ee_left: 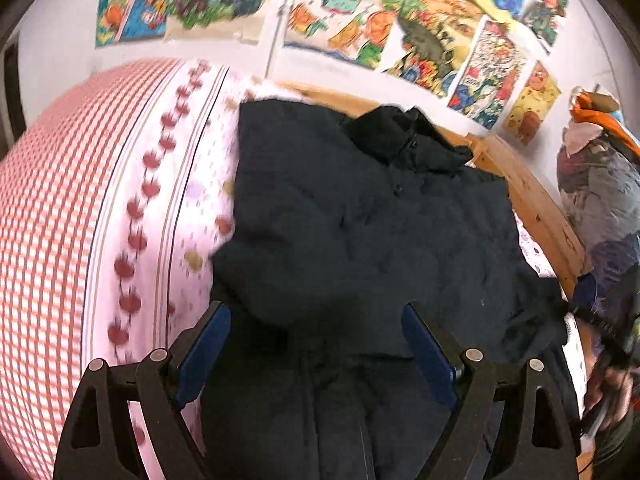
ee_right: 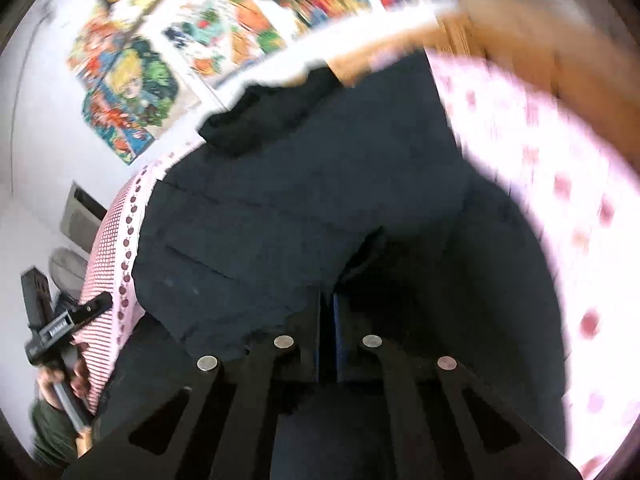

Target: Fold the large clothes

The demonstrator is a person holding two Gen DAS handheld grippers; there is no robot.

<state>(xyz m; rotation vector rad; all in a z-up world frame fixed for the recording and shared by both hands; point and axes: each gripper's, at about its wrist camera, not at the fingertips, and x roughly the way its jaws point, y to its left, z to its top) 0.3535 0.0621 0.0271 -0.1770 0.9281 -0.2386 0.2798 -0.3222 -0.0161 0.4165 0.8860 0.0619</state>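
Observation:
A large dark navy jacket [ee_left: 360,232] lies spread on a bed, its collar [ee_left: 404,136] toward the wooden bed frame. My left gripper [ee_left: 316,320] hovers over the jacket's near part with its blue pads [ee_left: 204,344] wide open and nothing between them. In the right wrist view the same jacket [ee_right: 280,208] fills the middle. My right gripper [ee_right: 328,304] is shut, its fingers pressed together on a raised fold of the jacket's fabric [ee_right: 356,256]. The left gripper [ee_right: 60,328] also shows at that view's left edge, held in a hand.
The bed has a pink sheet with red dots [ee_left: 192,200] and a red checked cover [ee_left: 52,208]. A wooden bed frame [ee_left: 536,208] runs along the far side. Colourful posters [ee_left: 360,12] cover the white wall. A pile of clothes [ee_left: 596,184] stands at the right.

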